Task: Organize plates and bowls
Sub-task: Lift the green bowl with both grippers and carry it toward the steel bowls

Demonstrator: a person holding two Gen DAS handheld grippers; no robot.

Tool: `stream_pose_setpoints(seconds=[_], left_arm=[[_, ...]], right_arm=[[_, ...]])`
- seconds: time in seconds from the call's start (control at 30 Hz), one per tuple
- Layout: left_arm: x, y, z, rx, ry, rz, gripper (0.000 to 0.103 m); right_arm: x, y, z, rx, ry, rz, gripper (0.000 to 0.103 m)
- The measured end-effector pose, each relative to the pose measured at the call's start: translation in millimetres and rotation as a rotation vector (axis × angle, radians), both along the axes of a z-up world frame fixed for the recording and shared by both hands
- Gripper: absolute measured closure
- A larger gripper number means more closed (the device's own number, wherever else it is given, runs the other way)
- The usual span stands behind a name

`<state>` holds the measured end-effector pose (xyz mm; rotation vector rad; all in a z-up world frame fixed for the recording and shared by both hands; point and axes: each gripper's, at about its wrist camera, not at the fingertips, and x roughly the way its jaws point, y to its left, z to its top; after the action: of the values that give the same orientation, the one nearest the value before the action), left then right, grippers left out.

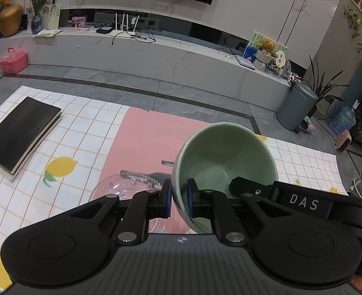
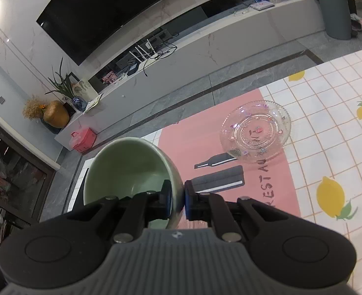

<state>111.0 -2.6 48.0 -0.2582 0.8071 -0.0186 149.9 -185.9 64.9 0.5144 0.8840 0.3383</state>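
Note:
My left gripper (image 1: 179, 198) is shut on the rim of a pale green bowl (image 1: 226, 157), one finger inside and one outside, held tilted above the table. My right gripper (image 2: 178, 200) is shut the same way on the rim of a green bowl (image 2: 129, 164); I cannot tell if it is the same bowl. The other gripper's black body (image 1: 304, 204) shows at the right of the left wrist view. A clear glass plate (image 2: 256, 130) sits on the pink mat (image 2: 205, 135); its edge also shows below my left fingers in the left wrist view (image 1: 121, 184).
A chequered lemon-print tablecloth (image 1: 77, 132) covers the table. A black book (image 1: 18, 132) lies at its left. Beyond the far edge are grey floor, a white TV bench (image 1: 156, 54), a pink box (image 1: 13, 60) and a grey bin (image 1: 296, 109).

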Motion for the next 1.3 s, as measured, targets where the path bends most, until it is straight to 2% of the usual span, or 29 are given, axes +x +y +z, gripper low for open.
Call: stream_pose_setpoints(seconds=[0.47, 0.83, 1.3], left_arm=[[-55, -8, 4, 0.001, -0.013, -0.020, 0.090], [-100, -21, -18, 0.027, 0.019, -0.068, 0.089], [-137, -34, -39, 0.089, 0.070, -0.112, 0.088]], right_arm=[[-61, -14, 6, 0.006, -0.011, 0.007, 0.095], [-113, -25, -13, 0.002, 0.021, 0.003, 0.095], [-150, -26, -35, -0.041, 0.075, 0.021, 0.095]])
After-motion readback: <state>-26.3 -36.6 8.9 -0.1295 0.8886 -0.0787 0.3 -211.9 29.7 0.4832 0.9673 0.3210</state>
